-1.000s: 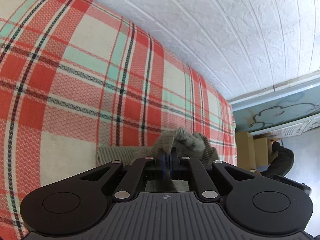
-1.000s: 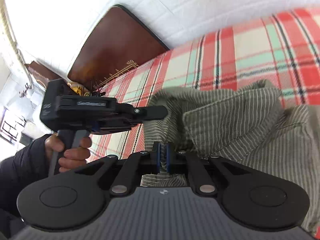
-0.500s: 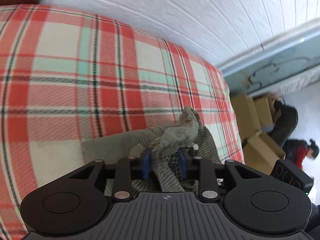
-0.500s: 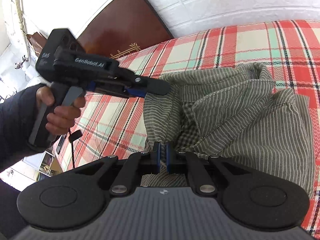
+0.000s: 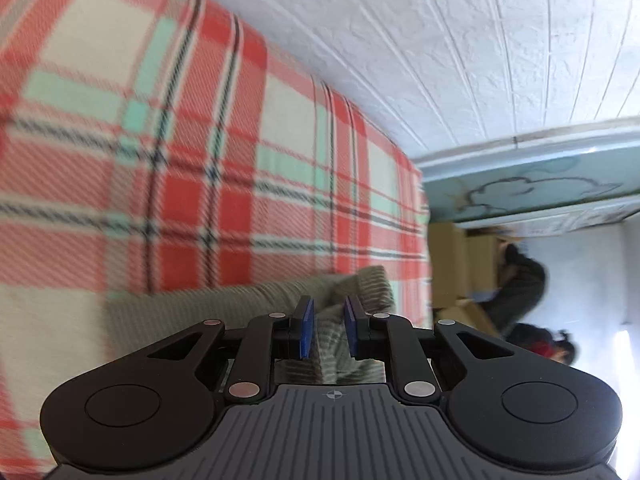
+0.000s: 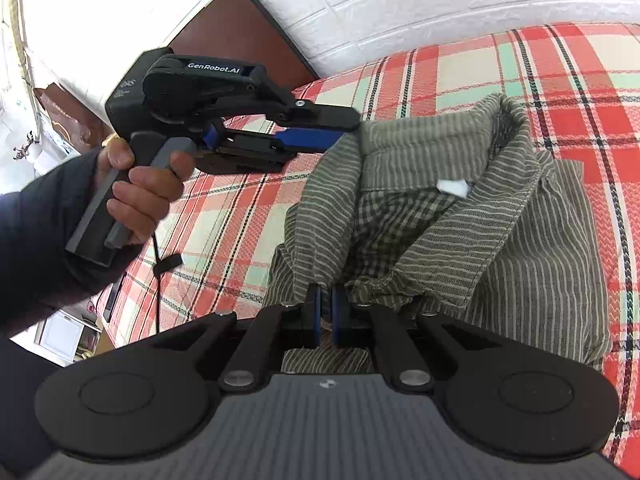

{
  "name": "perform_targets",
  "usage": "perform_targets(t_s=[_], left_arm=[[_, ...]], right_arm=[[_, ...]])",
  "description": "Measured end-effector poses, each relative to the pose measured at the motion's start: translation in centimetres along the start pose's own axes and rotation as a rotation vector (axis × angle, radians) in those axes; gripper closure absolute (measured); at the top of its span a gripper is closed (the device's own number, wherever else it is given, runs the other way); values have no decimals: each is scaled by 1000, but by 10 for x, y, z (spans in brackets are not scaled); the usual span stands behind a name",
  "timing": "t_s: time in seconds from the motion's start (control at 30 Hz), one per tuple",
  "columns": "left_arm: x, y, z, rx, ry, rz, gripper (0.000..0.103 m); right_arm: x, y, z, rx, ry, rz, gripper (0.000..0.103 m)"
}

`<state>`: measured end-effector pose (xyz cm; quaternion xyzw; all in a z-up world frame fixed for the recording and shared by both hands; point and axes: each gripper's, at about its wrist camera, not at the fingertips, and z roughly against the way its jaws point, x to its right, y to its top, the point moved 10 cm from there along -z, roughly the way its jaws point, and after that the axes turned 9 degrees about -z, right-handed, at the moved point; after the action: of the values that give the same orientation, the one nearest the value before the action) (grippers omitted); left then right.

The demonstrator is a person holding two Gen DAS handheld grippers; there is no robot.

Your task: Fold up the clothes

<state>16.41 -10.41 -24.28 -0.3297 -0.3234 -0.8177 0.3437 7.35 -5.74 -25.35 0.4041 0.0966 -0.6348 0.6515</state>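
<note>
A grey-green striped shirt (image 6: 500, 240) with a checked lining and a white label lies crumpled on a red, cream and mint plaid bedspread (image 6: 580, 92). My right gripper (image 6: 325, 316) is shut on a bunched edge of the shirt close to the camera. My left gripper (image 6: 346, 130), held by a hand (image 6: 140, 184), reaches in from the left to the shirt's far upper edge. In the left wrist view its jaws are closing, and a fold of the shirt (image 5: 220, 308) fills the gap in my left gripper (image 5: 328, 328). The cloth hangs from its tips.
A dark brown headboard (image 6: 232, 28) leans on the white brick wall behind the bed. Past the bed's end stand cardboard boxes (image 5: 452, 264), and a person in dark clothes (image 5: 524, 280) bends over them. The plaid bedspread (image 5: 160, 160) stretches away to the left.
The left gripper's jaws spread, then narrowed again on a fold of the shirt. It shifted along the shirt's upper edge, which now stands higher. The right gripper kept its grip.
</note>
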Motion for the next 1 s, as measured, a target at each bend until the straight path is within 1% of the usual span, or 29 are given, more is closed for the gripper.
perform_targets(t_s=[0.07,0.13,0.17,0.2,0.3,0.37,0.43,0.5,0.63,0.73,0.87,0.9,0.93,0.97,1.0], left_arm=[[4,9,16,15,55,-64,72],[14,19,29,12,128,-157,71],[23,19,31,-10,179,-242,70],[33,19,33,-33,230,-328,67],[60,-1,20,-163,387,-622,62],[71,-20,6,-248,423,-716,60],[77,-31,-6,-282,435,-741,56],[75,-37,-16,-296,446,-718,53],[68,-41,-27,-325,499,-686,46],[60,-43,-33,-346,546,-654,46],[55,-45,-38,-349,558,-609,48],[51,-46,-37,-347,574,-598,66],[48,-46,-37,-345,590,-586,95],[45,-47,-36,-344,605,-574,97],[42,-48,-36,-342,621,-563,103]], right_arm=[[-2,0,-1,0,2,8,97],[-4,1,-2,1,3,14,97],[-5,1,-2,2,4,18,97],[-6,2,-3,2,4,21,97],[-9,4,-4,6,4,34,97],[-10,4,-5,4,2,44,97],[-11,4,-6,4,0,51,97],[-12,5,-8,6,-3,58,97],[-16,4,-7,10,-10,79,97],[-16,4,-6,12,-3,75,97],[-16,4,-5,12,0,70,97],[-16,4,-4,12,0,71,97],[-17,4,-4,12,1,73,97],[-17,5,-3,13,1,74,97],[-17,5,-3,13,2,74,97]])
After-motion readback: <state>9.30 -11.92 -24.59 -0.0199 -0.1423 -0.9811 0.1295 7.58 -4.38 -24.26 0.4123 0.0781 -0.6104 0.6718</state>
